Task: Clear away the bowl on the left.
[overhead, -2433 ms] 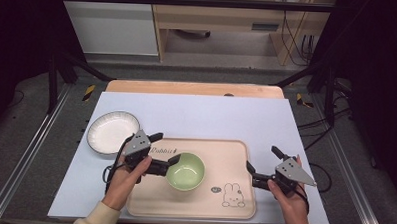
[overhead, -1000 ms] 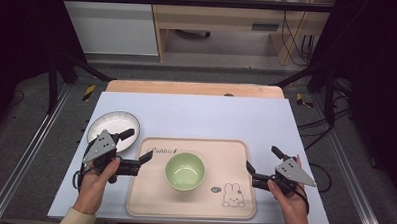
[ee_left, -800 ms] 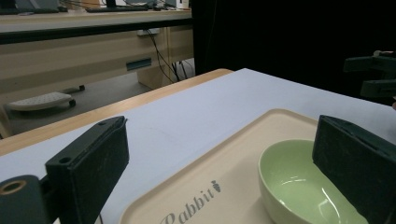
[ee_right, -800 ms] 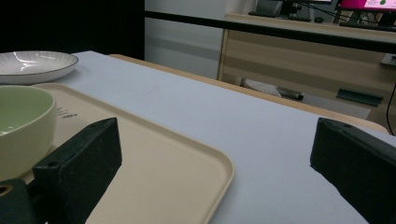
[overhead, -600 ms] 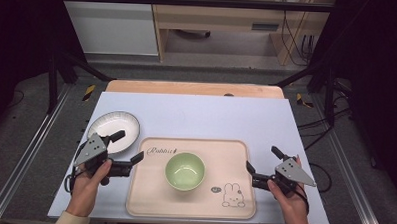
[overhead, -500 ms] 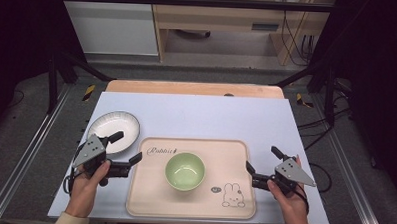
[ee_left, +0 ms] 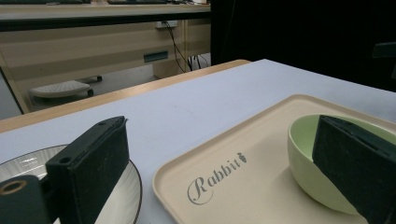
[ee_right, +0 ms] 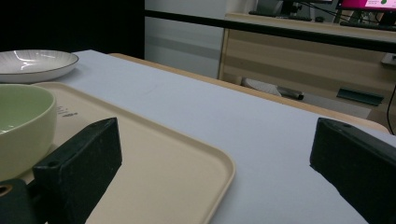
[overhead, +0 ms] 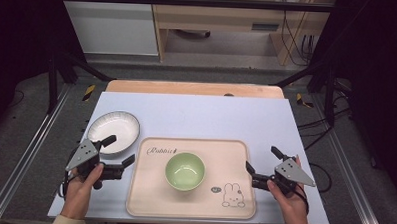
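A beige tray [overhead: 235, 153] printed "Rabbit" lies at the near middle of the table, with a green bowl [overhead: 185, 169] standing on it. A white plate [overhead: 117, 127] rests just left of the tray. My left gripper [overhead: 118, 149] is open at the tray's left edge, between plate and tray, holding nothing. In the left gripper view the bowl [ee_left: 308, 154] sits by the right jaw and the plate [ee_left: 135, 186] under the left one. My right gripper [overhead: 262, 160] is open at the tray's right edge, empty. The right gripper view shows the tray's corner [ee_right: 205, 163] and the bowl [ee_right: 23, 126].
The table top is pale blue-grey [overhead: 201, 117] with a wooden strip [overhead: 192, 89] along its far edge. Metal rails run along both sides. A wooden desk [overhead: 225, 18] and cables stand on the floor beyond.
My left gripper has drawn back to the left, away from the bowl, leaving it standing on the tray. It has stopped by the plate. The right gripper has not moved.
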`<state>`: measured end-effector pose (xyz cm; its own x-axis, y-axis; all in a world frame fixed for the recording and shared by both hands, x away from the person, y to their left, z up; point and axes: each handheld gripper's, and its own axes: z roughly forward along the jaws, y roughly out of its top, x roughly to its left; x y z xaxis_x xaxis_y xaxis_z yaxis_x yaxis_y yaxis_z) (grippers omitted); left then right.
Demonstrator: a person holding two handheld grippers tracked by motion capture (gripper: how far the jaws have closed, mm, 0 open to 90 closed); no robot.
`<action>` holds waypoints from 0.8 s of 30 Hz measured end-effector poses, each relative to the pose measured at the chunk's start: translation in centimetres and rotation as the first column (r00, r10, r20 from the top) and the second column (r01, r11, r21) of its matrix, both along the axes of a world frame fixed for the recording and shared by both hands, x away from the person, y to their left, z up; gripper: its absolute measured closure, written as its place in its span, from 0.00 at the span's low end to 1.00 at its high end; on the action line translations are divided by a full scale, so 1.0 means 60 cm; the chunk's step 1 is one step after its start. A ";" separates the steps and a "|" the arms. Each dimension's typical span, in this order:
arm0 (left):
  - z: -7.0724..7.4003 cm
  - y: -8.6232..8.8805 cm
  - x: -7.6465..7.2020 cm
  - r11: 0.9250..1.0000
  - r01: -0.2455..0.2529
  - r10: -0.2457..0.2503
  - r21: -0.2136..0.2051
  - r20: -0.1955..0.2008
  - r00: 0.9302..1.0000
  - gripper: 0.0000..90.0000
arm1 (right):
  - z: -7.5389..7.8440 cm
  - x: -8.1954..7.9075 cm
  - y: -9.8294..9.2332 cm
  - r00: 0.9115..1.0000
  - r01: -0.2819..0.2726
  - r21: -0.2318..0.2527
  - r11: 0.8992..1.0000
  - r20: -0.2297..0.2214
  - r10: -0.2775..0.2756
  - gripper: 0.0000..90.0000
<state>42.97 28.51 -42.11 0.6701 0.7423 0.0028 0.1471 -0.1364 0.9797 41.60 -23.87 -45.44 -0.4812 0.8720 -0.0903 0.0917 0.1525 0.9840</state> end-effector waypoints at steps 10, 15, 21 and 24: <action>-0.020 0.004 -0.001 1.000 -0.006 0.006 -0.004 -0.018 1.000 0.04 | 0.000 0.000 0.000 1.000 -0.002 0.000 1.000 0.000 0.002 0.03; -0.033 0.007 -0.001 1.000 -0.011 0.012 0.008 -0.027 1.000 0.04 | 0.000 0.000 0.000 1.000 -0.003 0.000 1.000 0.000 0.003 0.03; -0.047 0.011 -0.003 1.000 -0.020 0.020 0.013 -0.031 0.999 0.04 | 0.001 0.000 0.001 1.000 -0.006 -0.001 1.000 0.001 0.006 0.03; -0.054 0.013 -0.005 1.000 -0.019 0.020 0.017 -0.030 0.999 0.04 | 0.001 0.000 0.001 1.000 -0.009 -0.002 1.000 0.002 0.009 0.03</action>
<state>42.66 29.28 -45.35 0.6555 0.7552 -0.0047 0.1795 -0.1498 0.9723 41.60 -23.78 -45.38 -0.4891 0.8672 -0.0933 0.0882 0.1556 0.9839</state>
